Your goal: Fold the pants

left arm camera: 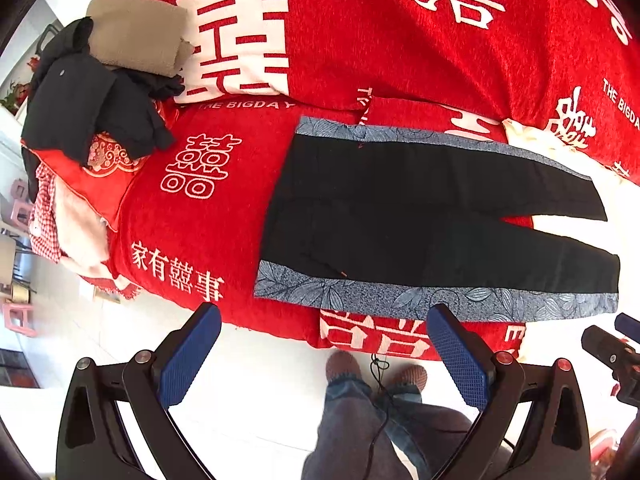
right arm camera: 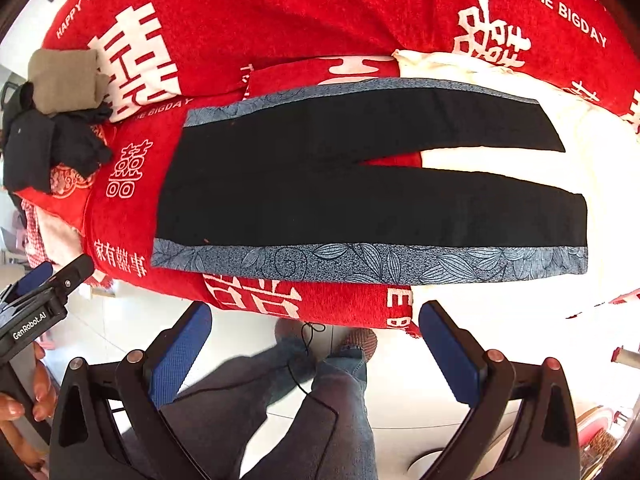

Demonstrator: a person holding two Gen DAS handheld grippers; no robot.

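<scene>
Black pants (left arm camera: 420,216) (right arm camera: 340,184) with blue leaf-patterned side stripes lie flat on the red bed cover, waistband to the left, both legs spread out to the right with a narrow gap between them. My left gripper (left arm camera: 324,344) hangs open above the floor just in front of the bed edge, nothing between its blue pads. My right gripper (right arm camera: 316,340) is also open and empty, held off the bed near the pants' lower stripe. In the right wrist view the left gripper (right arm camera: 36,292) shows at the left, in a person's hand.
A red bed cover (left arm camera: 360,40) with white characters fills the bed. A beige folded cloth (left arm camera: 136,32) and dark clothes (left arm camera: 88,100) are piled at the left. The person's legs and slippers (left arm camera: 340,364) stand on the white floor below the bed edge.
</scene>
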